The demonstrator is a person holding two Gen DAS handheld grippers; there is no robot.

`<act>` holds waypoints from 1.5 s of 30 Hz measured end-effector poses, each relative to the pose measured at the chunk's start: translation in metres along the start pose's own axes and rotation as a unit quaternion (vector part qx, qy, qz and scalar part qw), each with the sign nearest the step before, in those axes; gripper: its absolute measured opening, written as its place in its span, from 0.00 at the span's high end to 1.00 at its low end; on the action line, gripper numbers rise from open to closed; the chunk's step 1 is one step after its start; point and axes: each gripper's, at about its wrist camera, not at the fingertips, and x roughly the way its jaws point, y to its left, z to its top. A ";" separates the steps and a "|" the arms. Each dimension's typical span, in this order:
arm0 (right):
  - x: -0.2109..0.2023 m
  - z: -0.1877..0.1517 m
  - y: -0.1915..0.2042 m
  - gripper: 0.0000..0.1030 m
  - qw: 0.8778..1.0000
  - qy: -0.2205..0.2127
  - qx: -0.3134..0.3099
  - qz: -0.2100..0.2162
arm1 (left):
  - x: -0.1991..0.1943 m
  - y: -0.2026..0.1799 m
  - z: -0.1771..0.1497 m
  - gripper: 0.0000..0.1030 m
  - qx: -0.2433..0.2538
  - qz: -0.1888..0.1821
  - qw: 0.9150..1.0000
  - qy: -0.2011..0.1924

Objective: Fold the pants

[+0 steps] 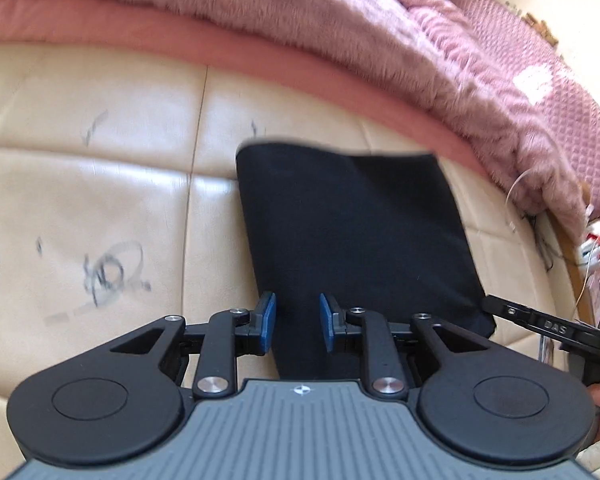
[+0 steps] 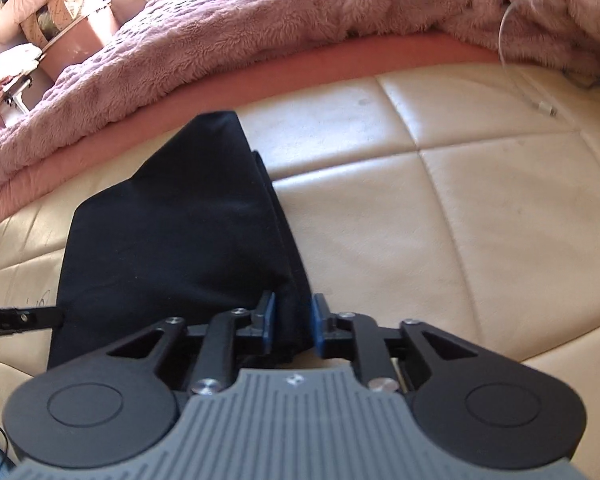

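Pants [image 1: 352, 232], black and already folded into a compact panel, are lying on the cream leather cushion [image 1: 100, 184] in front of us, just short of the pink fluffy blanket [image 1: 300, 12] that is draping over the cushion's far edge. We are holding our left gripper [image 1: 297, 322] over the near left part of the cloth; its blue pads [image 1: 267, 322] are standing apart, with the fabric lying beneath the gap and nothing pressing on it. Our right gripper [image 2: 293, 326] is sitting at the near right corner, where the stacked folded edges are bunching between its pads [image 2: 269, 322]; the jaws are standing narrowly apart around that edge, and we cannot tell whether they are actually pinching it. Seen from the left wrist, the right gripper's black finger is carrying raised letters reading "DAS", with a small red-and-white sticker beside them too blurred to read. Dark pen scribbles [image 1: 108, 272] are marking the cushion left of the pants. A thin white cable [image 2: 528, 92] is trailing off the blanket.
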 end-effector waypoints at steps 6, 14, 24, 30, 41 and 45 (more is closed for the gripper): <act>0.001 0.050 0.023 0.88 0.995 -0.045 -0.074 0.042 | 0.008 0.000 0.037 0.75 0.004 0.009 0.999 -0.040; 0.067 0.100 0.044 0.92 0.990 -0.039 -0.109 0.077 | 0.038 0.003 0.068 0.76 -0.007 0.009 0.998 -0.059; 0.111 0.107 0.030 1.00 0.994 -0.022 -0.087 0.055 | 0.062 0.023 0.071 0.86 -0.034 0.024 0.998 -0.046; 0.075 0.098 0.005 0.49 0.995 -0.025 -0.022 0.093 | 0.027 0.027 0.060 0.37 -0.053 0.010 0.996 -0.068; 0.071 0.047 -0.048 0.49 0.978 0.065 0.097 0.174 | 0.027 0.058 0.003 0.37 -0.158 -0.092 0.983 -0.001; 0.079 0.045 -0.055 0.48 0.971 0.067 0.123 0.195 | 0.037 0.060 0.000 0.37 -0.175 -0.112 0.978 0.001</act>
